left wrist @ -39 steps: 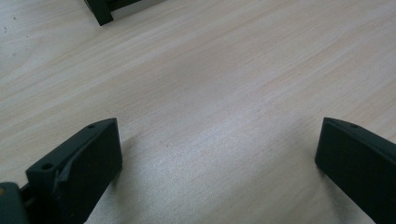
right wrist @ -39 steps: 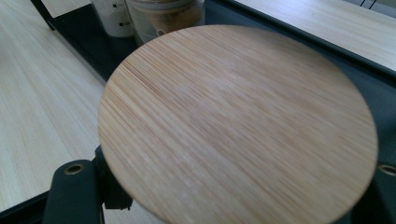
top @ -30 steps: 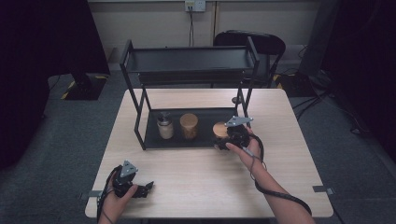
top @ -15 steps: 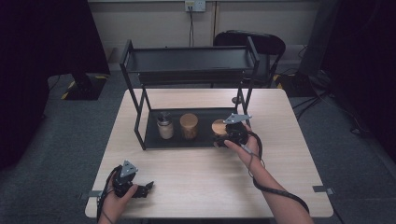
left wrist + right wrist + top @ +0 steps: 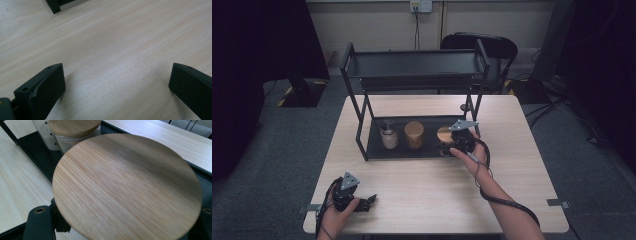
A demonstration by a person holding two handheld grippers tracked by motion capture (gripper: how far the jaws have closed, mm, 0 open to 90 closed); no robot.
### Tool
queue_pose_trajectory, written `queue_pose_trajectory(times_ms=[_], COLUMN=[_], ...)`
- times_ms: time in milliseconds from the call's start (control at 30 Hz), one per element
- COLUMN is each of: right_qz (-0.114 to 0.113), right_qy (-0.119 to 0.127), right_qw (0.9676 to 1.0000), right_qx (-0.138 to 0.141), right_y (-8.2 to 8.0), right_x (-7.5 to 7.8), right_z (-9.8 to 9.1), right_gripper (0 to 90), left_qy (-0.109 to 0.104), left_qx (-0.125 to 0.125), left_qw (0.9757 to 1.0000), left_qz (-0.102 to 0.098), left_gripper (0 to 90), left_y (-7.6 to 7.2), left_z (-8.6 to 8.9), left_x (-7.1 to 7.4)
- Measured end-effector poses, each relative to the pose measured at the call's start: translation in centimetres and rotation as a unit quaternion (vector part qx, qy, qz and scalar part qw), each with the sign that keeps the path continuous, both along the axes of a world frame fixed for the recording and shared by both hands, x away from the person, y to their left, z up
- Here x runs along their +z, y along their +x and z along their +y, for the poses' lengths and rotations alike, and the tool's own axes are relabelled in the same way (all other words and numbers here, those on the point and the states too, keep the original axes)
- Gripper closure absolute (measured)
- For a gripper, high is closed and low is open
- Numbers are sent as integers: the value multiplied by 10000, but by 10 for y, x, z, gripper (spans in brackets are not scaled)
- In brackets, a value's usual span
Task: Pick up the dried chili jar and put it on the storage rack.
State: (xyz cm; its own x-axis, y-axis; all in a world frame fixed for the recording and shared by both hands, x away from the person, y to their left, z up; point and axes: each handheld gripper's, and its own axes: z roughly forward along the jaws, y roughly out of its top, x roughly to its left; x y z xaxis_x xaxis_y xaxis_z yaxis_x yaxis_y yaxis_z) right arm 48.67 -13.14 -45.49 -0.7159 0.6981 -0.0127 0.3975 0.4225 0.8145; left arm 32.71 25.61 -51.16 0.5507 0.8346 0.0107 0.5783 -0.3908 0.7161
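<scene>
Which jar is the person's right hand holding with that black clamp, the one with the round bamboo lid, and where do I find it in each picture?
High view: the glass jar with the round bamboo lid sits at the right end of the black metal rack's lower tray, in the right gripper.
Right gripper view: its lid is close up in the middle.
Left gripper view: not in it.
Shared landmark: the neighbouring bamboo-lidded jar.

The right gripper [image 5: 451,145] has edged its wooden-lidded jar [image 5: 444,134] slightly deeper onto the rack's tray [image 5: 377,147].
</scene>
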Motion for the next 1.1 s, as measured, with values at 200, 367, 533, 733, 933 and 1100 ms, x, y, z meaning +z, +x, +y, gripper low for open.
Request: queue_pose_trajectory(times_ms=[200,367,533,733,933,1100], right_qz=[-3,7,12,2,7,-3], right_qy=[12,33,20,20,29,-2], right_qw=[10000,10000,10000,9999,9999,9998], right_qx=[-42,-60,-77,-118,-160,-201], right_y=[4,7,10,14,18,21], right_x=[0,0,-1,-2,-4,-6], right_z=[3,5,7,9,9,9], right_gripper=[255,255,255,254,255,254], left_qy=[-2,-11,-3,-3,-1,-8], left_qx=[1,7,2,2,1,6], left_qw=[10000,10000,10000,10000,10000,10000], left_qz=[-1,-3,0,0,0,-2], left_gripper=[1,1,1,1,1,1], left_y=[0,0,0,0,0,0], left_z=[0,0,0,0,0,0], left_x=[0,0,0,0,0,0])
